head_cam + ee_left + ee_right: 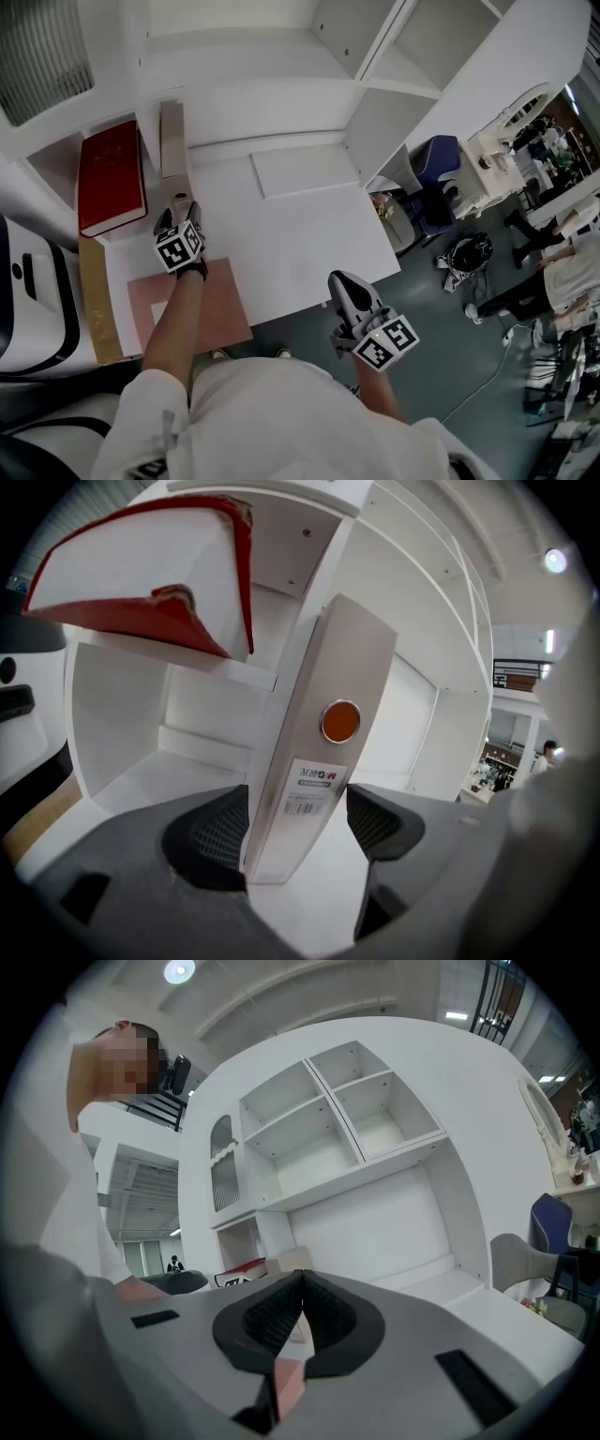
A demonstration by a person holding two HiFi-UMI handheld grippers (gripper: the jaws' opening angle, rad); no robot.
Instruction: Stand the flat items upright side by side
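Note:
A pale grey file binder stands upright at the desk's back left, its spine with an orange dot facing me. Beside it on the left is a red book, seen tilted in the left gripper view. My left gripper is at the binder's near end; its jaws straddle the spine, with a sliver of gap at the right pad, so it is open. A white flat board and a pink board lie flat on the desk. My right gripper hangs off the desk's front edge, shut and empty.
The white desk backs onto a white shelf unit with open compartments. A tan strip lies along the desk's left edge, beside a white and black machine. A blue chair stands to the right on the floor.

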